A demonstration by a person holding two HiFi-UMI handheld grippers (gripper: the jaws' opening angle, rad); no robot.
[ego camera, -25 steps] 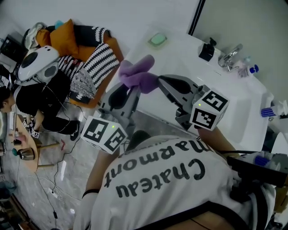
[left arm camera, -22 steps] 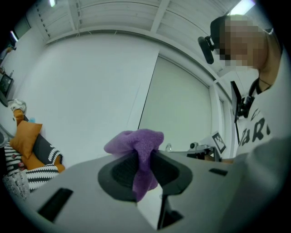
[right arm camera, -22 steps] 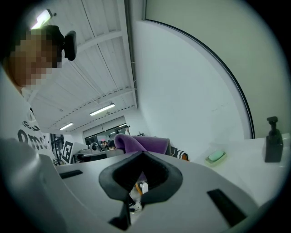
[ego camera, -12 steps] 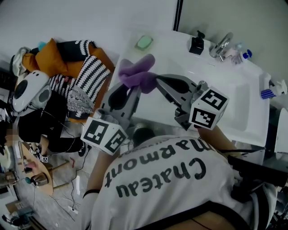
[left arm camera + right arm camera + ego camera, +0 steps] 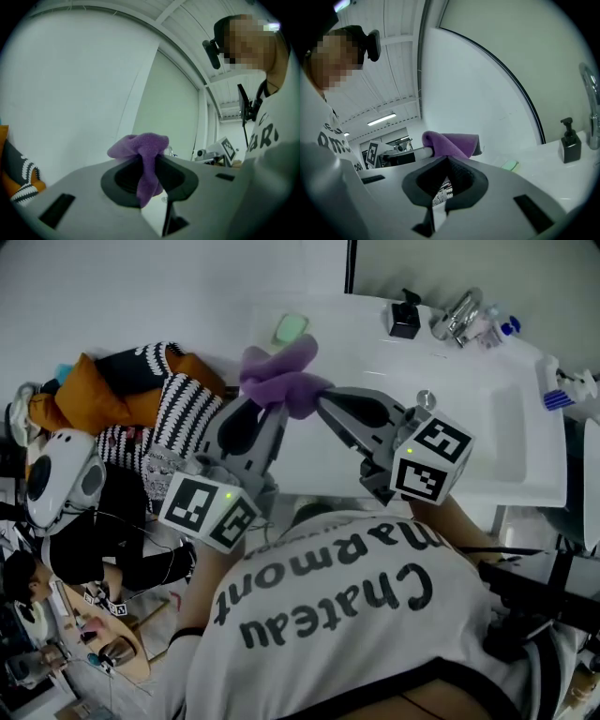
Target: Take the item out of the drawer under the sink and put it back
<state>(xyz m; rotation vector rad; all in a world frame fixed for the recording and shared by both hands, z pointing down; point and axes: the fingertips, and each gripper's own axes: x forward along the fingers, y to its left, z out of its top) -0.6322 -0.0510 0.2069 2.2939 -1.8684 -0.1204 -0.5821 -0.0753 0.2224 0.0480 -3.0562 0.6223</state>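
Purple fleecy cloth (image 5: 279, 379) hangs in the air over the near left part of the white sink counter (image 5: 342, 338), bunched into a loose knot. The left gripper (image 5: 274, 407) has it. In the left gripper view the tongs (image 5: 149, 172) pinch a fold of the purple fleecy cloth (image 5: 143, 152) between their dark pads, most of it puffing out above the tips and a short tail hanging below.

The right gripper (image 5: 323, 401) comes in from the other side, its tip touching the cloth's right edge. In the right gripper view its tongs (image 5: 446, 159) are pressed together, and the cloth (image 5: 450, 144) sits directly beyond their tip. I cannot tell whether any of it is caught there.

Toward the back of the counter lie a pale green soap bar (image 5: 291, 327), a black pump bottle (image 5: 403, 320) and a chrome tap (image 5: 459, 310), all well apart from the cloth. Left of the counter, lower down, is a heap of black-and-white striped fabric (image 5: 183, 404). A white shirt with dark lettering (image 5: 328, 615) fills the bottom of the head view.
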